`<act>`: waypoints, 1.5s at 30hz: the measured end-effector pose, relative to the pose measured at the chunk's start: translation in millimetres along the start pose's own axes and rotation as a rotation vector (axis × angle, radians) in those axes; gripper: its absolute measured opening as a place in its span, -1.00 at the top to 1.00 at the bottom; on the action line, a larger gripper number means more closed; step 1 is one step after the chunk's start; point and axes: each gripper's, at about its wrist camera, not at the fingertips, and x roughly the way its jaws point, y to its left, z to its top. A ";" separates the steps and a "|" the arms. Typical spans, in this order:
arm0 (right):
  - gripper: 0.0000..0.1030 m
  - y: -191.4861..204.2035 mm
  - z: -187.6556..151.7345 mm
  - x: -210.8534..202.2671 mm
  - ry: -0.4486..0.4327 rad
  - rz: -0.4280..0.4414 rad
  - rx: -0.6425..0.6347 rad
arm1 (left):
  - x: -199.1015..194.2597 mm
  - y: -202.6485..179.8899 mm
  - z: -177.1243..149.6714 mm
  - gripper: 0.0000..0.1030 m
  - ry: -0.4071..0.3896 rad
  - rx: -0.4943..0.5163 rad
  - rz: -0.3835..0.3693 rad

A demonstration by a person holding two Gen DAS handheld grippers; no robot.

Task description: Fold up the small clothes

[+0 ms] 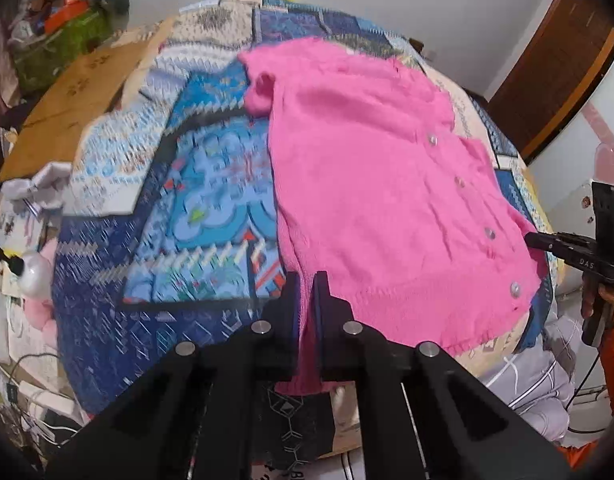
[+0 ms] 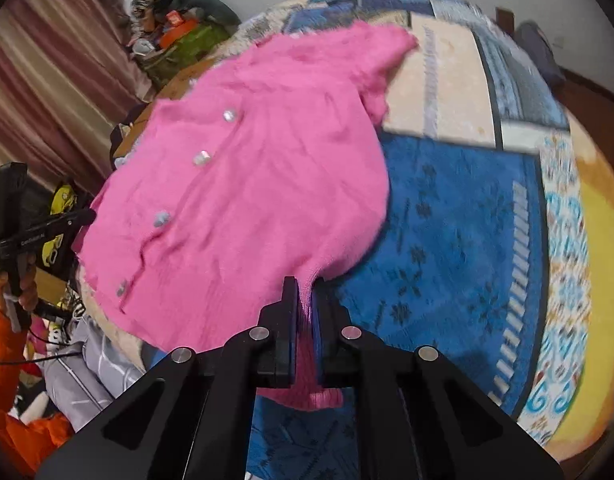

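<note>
Pink cardigan (image 1: 371,184) pinched at both near hem corners.

It lies spread, buttons up, on the blue patterned blanket (image 1: 195,208); my left gripper (image 1: 305,280) clamps its near-left corner, my right gripper (image 2: 304,286) its near-right corner, fabric bunched between both jaws.

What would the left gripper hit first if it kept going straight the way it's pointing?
Probably the pink cardigan already pinched in the left gripper, then the blue patterned blanket beneath it; depth is hard to judge.

Even indoor light, slight motion blur, strong fisheye bending, dark corners
</note>
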 end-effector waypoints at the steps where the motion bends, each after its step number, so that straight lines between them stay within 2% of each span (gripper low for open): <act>1: 0.90 1.6 4.4 -5.2 -0.018 0.004 -0.006 | -7.2 0.0 4.6 0.90 -0.024 0.001 0.000; 11: 0.90 19.6 64.2 -69.8 -0.244 0.001 -0.100 | -94.9 -15.1 73.4 0.91 -0.302 0.034 -0.061; 15: 0.91 28.7 94.7 -88.3 -0.319 -0.019 -0.144 | -114.2 -25.0 108.8 0.92 -0.378 0.050 -0.065; 20: 0.91 30.1 130.2 -93.1 -0.371 -0.050 -0.184 | -112.1 -26.1 151.7 0.92 -0.410 0.035 -0.058; 26: 0.90 13.2 168.6 -66.0 -0.351 -0.087 -0.173 | -58.9 -0.5 206.4 0.92 -0.354 -0.023 -0.007; 32: 0.90 -28.9 197.3 -2.2 -0.250 -0.106 -0.089 | 42.7 42.8 244.7 0.92 -0.202 -0.114 0.025; 37: 0.90 -61.2 214.5 46.3 -0.160 -0.136 -0.050 | 121.7 69.3 261.6 0.92 -0.106 -0.123 0.087; 42: 0.88 -90.8 219.4 79.3 -0.108 -0.153 -0.006 | 167.2 78.7 264.1 0.91 -0.057 -0.074 0.111; 43: 0.84 -93.1 218.5 81.4 -0.104 -0.150 -0.002 | 170.4 79.2 263.5 0.90 -0.053 -0.066 0.108; 45: 0.54 -93.7 217.3 81.8 -0.104 -0.177 -0.004 | 171.8 80.2 264.0 0.85 -0.058 -0.061 0.100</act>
